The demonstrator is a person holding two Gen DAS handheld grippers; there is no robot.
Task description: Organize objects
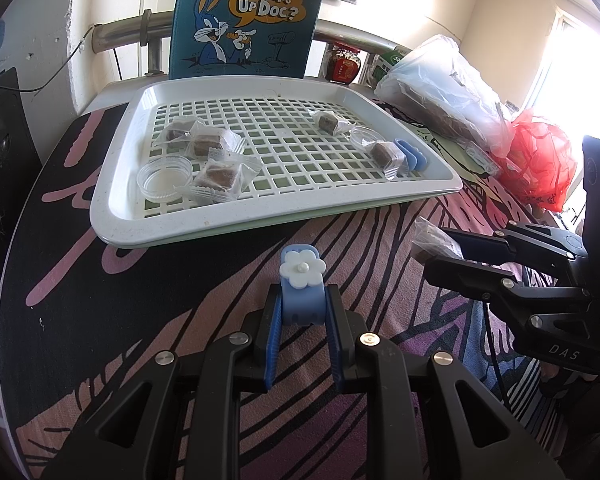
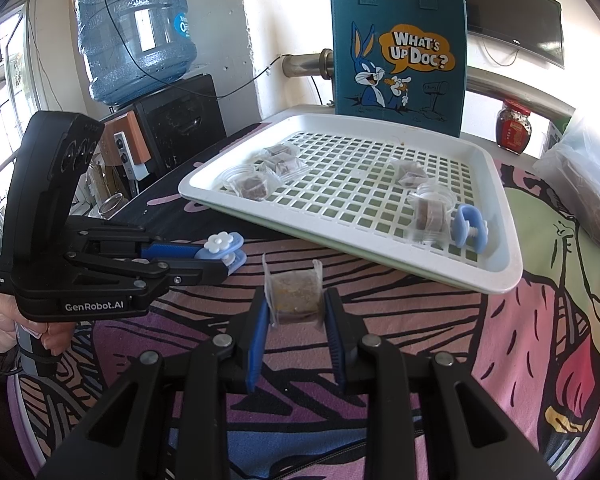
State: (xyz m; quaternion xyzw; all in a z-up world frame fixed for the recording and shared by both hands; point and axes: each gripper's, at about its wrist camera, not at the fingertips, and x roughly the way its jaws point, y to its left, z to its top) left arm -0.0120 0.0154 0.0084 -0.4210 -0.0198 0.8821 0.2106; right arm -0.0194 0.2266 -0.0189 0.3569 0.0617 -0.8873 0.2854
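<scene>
My left gripper (image 1: pixel 302 300) is shut on a blue clip with a white flower (image 1: pixel 302 280), held over the patterned cloth in front of the white grid tray (image 1: pixel 260 208). It also shows in the right wrist view (image 2: pixel 228 254). My right gripper (image 2: pixel 294 300) is shut on a wrapped brown candy (image 2: pixel 294 290), also in front of the tray (image 2: pixel 496 276); it shows at the right of the left wrist view (image 1: pixel 436 252). On the tray lie several wrapped candies (image 1: pixel 216 174), a clear round lid (image 1: pixel 165 178), a second lid (image 1: pixel 364 136) and a second blue clip (image 1: pixel 410 156).
A blue Bugs Bunny bag (image 1: pixel 248 20) stands behind the tray. A jar (image 1: pixel 342 66), a clear plastic bag (image 1: pixel 440 88) and a red bag (image 1: pixel 540 160) lie at the right. A water bottle (image 2: pixel 136 28) sits on a black dispenser (image 2: pixel 172 120) at the left.
</scene>
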